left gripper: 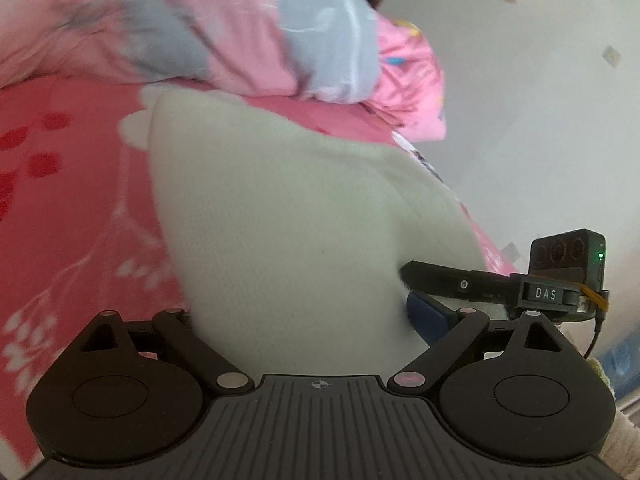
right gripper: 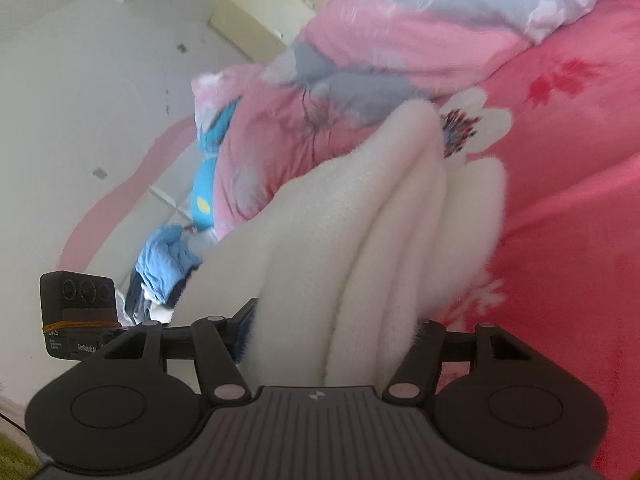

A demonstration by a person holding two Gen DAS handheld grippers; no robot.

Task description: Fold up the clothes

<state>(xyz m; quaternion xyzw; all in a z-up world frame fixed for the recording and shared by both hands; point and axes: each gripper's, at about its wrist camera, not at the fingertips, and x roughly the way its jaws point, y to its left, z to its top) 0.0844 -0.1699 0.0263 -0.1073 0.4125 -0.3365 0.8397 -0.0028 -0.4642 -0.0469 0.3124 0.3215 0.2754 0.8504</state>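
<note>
White knitted garment [left gripper: 288, 216], soft and fuzzy, lifted over the bed [left gripper: 60, 208] and bunched in thick folds in the right wrist view. Left hand-held gripper [left gripper: 304, 312]: jaws wide, cloth between them; fingertips hidden, so grip cannot be confirmed. Right hand-held gripper [right gripper: 336, 320]: clamped on the gathered folds. Its body reads "DAS" in the left wrist view. Bed sheet pink, white floral print; padded pink-grey quilt [left gripper: 248, 28] behind.

Soft, even daylight without glare or hard shadows; motion blur smears the quilt [left gripper: 224, 28] and the white knit garment [right gripper: 360, 240]; strong fisheye bending and dark vignetted corners in both views.
</note>
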